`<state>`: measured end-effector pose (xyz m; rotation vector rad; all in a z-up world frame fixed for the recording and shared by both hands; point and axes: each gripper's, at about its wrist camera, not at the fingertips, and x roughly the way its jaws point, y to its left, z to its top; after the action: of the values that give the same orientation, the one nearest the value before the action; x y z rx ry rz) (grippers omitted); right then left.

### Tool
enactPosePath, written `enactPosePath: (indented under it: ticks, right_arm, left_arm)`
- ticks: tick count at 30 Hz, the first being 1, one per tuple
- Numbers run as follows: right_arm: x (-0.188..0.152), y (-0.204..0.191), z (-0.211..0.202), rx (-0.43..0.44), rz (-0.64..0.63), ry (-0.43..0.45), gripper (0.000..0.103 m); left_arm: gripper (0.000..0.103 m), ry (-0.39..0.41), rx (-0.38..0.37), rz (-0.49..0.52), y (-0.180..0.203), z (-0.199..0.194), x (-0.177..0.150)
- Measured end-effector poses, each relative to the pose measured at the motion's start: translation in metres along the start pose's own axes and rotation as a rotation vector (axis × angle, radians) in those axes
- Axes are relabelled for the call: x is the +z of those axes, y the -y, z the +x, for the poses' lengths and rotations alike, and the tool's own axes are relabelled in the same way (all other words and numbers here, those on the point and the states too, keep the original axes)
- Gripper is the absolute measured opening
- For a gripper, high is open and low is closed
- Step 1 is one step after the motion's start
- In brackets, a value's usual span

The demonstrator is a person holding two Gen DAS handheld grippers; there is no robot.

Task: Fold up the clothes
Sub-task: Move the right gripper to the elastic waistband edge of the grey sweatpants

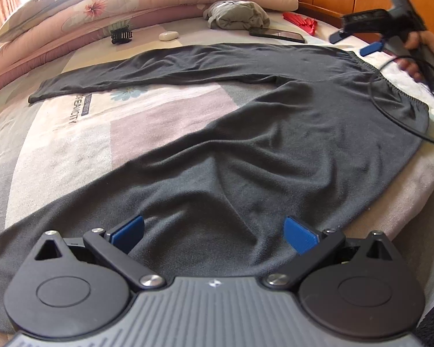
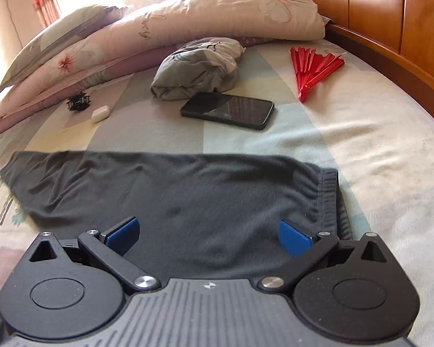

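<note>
Dark grey trousers (image 1: 275, 121) lie spread flat on the bed, legs apart, waistband (image 1: 390, 84) at the right. My left gripper (image 1: 214, 234) hovers open just above the near leg, nothing between its blue pads. In the left wrist view the right gripper (image 1: 353, 42) hangs open above the waistband's far end, held by a hand (image 1: 419, 43). In the right wrist view my right gripper (image 2: 207, 235) is open over the trousers (image 2: 170, 199) near the waistband (image 2: 329, 199).
A bundled grey garment (image 2: 196, 69), a black phone (image 2: 228, 110), a red folding fan (image 2: 312, 69), a black hair clip (image 2: 78, 102) and a small white case (image 2: 100, 113) lie beyond the trousers. Floral pillows (image 2: 159, 26) and a wooden headboard (image 2: 390, 17) bound the far side. A black cable (image 1: 396, 121) crosses the waistband.
</note>
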<state>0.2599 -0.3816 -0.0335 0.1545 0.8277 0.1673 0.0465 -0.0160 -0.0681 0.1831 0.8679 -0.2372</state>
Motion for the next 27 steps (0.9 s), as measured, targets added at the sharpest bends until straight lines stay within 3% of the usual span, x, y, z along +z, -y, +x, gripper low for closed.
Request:
enactPosePath:
  ticks: [5,8,12,18,24,27]
  right_arm:
    - [-0.061,-0.014,-0.027,0.026,-0.038,-0.046,0.103]
    - [-0.102,-0.021,-0.029,-0.011,-0.052,-0.068,0.103]
    - [-0.139,-0.038,-0.038,-0.1,-0.17,-0.014,0.103]
    - [-0.168,-0.035,-0.058,-0.112,-0.176,0.048,0.103]
    - [-0.175,-0.032,-0.063,-0.111,-0.163,0.071,0.103]
    - [-0.175,-0.034,-0.062,-0.125,-0.154,0.071,0.103]
  left_arm:
    - [0.102,0.021,0.0,-0.001,-0.001,0.001,-0.005]
    - [0.102,0.024,0.0,-0.026,-0.003,0.005,-0.01]
    - [0.102,0.011,-0.009,-0.035,-0.002,0.007,-0.02]
    - [0.102,-0.003,-0.035,-0.045,-0.006,-0.005,-0.033]
    - [0.102,0.056,-0.024,0.006,-0.005,-0.014,-0.009]
    - [0.102,0.064,-0.058,-0.005,-0.002,-0.002,-0.002]
